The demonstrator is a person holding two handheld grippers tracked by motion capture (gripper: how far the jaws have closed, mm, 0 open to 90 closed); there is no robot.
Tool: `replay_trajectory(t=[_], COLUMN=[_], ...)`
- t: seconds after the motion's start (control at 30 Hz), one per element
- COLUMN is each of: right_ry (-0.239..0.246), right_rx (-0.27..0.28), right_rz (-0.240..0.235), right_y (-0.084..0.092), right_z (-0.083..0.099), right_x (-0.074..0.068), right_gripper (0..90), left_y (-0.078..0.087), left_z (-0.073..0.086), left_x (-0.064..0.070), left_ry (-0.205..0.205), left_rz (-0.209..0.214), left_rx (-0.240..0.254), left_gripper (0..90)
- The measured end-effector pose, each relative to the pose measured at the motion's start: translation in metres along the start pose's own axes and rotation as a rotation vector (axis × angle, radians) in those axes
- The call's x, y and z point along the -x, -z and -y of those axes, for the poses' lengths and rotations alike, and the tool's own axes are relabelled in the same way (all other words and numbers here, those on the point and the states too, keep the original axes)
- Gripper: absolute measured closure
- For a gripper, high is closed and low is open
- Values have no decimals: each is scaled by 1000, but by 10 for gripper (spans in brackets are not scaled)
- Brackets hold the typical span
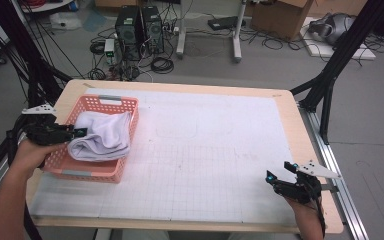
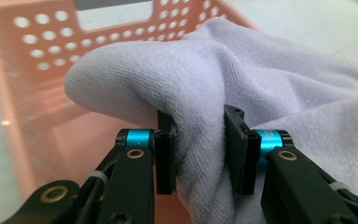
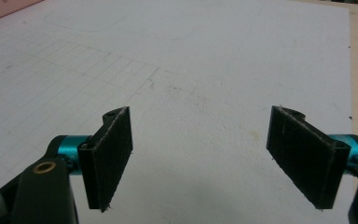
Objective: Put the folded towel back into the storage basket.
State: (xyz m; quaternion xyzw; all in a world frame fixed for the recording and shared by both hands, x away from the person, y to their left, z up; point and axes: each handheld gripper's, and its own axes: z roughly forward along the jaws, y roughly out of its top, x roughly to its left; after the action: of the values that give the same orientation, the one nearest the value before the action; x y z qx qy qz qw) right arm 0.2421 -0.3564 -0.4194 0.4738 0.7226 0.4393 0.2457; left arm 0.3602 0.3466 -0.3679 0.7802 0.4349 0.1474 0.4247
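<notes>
Your left gripper (image 2: pixel 199 140) has a bunched fold of the white terry-cloth towel (image 2: pixel 261 93) between its two black jaws, and the pads press into the cloth on both sides, so it reads as clamped on the towel; no earlier state is recorded here. In the high view that gripper (image 1: pixel 78 133) sits at the left rim of the pink perforated plastic basket (image 1: pixel 100 172), and the towel (image 1: pixel 102 136) lies crumpled inside it, one edge draped toward the basket's right wall. Your right gripper (image 3: pixel 200 154) hovers over the white gridded table mat (image 3: pixel 191 70) with jaws wide apart and nothing between them; in the high view it (image 1: pixel 281 172) is at the near right corner, well apart from the basket. Judged risks: the pinch takes only a fold, so a release or lift could drag the whole cloth and leave it hanging over the rim. The basket looks light; a sideways pull with the towel caught could slide or tip it, since the right gripper is not steadying it.
</notes>
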Motion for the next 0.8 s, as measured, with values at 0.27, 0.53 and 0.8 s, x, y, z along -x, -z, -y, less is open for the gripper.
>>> replay_trajectory(t=[0.27,0.53,0.8], right_ry=[3,1,8], right_rx=[-4,0,-5], right_rz=[-4,-4,-13], right_y=[0,0,-2], right_z=[0,0,-2], right_x=[-1,-1,-4], right_gripper=[213,213,213], left_y=[-11,0,-45], left_z=[-4,-5,-6], left_x=[1,8,26], left_ry=[15,115,105], left_rz=[-170,-239,-225], left_rx=[-132,3,-179], left_gripper=[460,356,393])
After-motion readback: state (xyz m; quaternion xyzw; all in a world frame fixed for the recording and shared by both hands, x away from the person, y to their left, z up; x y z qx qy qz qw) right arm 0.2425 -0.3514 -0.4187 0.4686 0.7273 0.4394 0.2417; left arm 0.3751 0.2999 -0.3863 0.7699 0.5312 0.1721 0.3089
